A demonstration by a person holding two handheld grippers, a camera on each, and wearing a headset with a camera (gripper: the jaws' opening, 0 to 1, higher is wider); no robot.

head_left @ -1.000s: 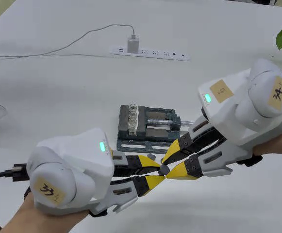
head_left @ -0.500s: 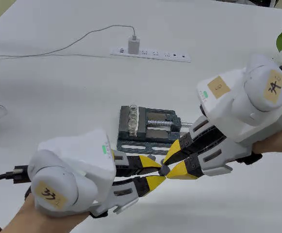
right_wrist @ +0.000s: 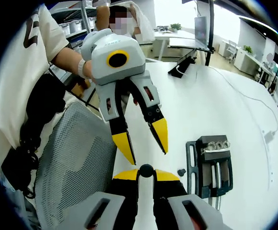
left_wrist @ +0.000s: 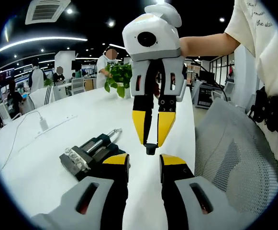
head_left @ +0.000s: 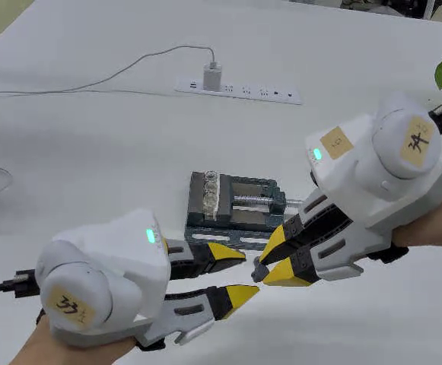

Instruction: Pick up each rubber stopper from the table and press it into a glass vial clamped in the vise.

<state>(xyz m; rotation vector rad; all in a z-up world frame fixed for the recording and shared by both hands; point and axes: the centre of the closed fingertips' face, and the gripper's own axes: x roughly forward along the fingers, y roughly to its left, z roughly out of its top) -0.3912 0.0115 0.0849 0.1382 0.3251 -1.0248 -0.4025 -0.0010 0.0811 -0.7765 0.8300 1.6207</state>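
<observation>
Rubber, dark and small, the stopper [head_left: 257, 271] is sitting clenched between the yellow tips of the right gripper [head_left: 259, 266] in the head view, lifted clear of the table [head_left: 91, 160]. The left gripper [head_left: 249, 274] is facing it tip to tip with its jaws spread, grasping nothing. The vise [head_left: 243, 217] is lying just beyond both pairs of tips, with the glass vials [head_left: 211, 190] standing in a row at its end nearer the left gripper.

In the left gripper view, the left gripper [left_wrist: 144, 162] is showing an open gap between its own jaws. The right gripper [left_wrist: 151, 143] is hanging ahead and above, pinching the stopper [left_wrist: 150, 149] just ahead of that gap. The vise [left_wrist: 88, 153] is lying to the left of the jaws.

In the right gripper view, the right gripper [right_wrist: 146, 176] is squeezing the stopper [right_wrist: 146, 170] at its very tips. The left gripper [right_wrist: 142, 143] is standing opposite, spread wide. The vise [right_wrist: 210, 167] and its vials [right_wrist: 216, 143] are lying to the right of the jaws, and a second stopper [right_wrist: 181, 171] is resting on the table between jaws and vise.

The pick-up appears done and the carry is in hand. The next move is calling for bringing the right gripper over an unstoppered vial, squaring the stopper to its mouth and pressing straight down. Which vials are unstoppered cannot be told.
</observation>
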